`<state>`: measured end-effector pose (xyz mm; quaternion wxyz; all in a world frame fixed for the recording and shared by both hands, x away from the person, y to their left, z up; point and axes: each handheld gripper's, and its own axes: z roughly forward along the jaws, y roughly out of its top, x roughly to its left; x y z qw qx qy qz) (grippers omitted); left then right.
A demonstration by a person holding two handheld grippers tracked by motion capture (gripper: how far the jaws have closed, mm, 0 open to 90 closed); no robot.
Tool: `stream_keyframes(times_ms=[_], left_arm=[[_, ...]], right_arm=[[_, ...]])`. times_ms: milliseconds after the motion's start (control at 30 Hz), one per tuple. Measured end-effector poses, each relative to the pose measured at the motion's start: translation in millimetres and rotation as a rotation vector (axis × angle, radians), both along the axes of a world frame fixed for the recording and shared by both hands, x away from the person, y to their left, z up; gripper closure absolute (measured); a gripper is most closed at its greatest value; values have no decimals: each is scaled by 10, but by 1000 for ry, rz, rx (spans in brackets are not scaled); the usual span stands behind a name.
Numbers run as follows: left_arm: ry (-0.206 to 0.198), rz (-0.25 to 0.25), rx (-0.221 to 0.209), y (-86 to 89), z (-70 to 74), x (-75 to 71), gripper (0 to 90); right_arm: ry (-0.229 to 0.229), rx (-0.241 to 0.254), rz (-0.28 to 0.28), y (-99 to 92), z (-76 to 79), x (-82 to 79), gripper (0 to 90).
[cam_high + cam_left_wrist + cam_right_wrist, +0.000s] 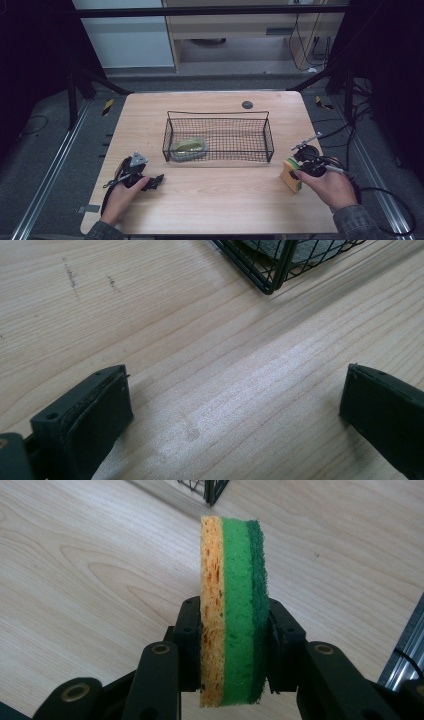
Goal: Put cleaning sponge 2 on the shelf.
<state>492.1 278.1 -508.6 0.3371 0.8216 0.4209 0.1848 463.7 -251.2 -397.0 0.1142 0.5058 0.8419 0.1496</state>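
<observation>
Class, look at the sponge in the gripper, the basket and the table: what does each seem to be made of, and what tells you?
Sponge: porous orange and green foam with a rough dark green scouring layer. Basket: thin black wire mesh, probably coated metal. Table: pale wood or wood-look laminate, matt, with visible grain lines.

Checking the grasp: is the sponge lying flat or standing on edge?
On edge: the sponge stands upright between the right gripper pads, its layers side by side.

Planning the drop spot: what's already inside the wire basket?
The wire basket holds one thing, a yellow-green sponge on a grey base, lying in its left end. The rest of its mesh floor looks bare. Whatever lies beneath that sponge is covered.
</observation>
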Motion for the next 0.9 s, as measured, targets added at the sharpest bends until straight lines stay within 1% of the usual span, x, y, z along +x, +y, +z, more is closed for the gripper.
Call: stream_keyframes(times_ms=[67,133,167,267,300,533,667,733,900], left_arm=[[0,0,0,0,0,0,0],[0,0,0,0,0,0,0],[-1,1,0,-1,0,-1,0],[-1,1,0,0,0,-1,0],[-1,1,0,0,0,-1,0],[0,0,0,0,0,0,0],[-1,0,0,0,0,-1,0],[-2,2,-2,-2,-2,-1,0],[-3,3,-4,-3,-3,-1,0]], right_arm=[[-8,-1,4,-1,21,1,650],[-29,6,-7,15,97,6,650],[-42,20,-11,17,142,17,650],[-67,37,-25,29,245,46,650],[-76,37,-28,31,269,56,650],[-124,62,-64,60,531,153,650],[-164,53,-74,89,695,222,650],[-171,52,-72,93,718,233,650],[-203,45,-76,140,861,292,650]])
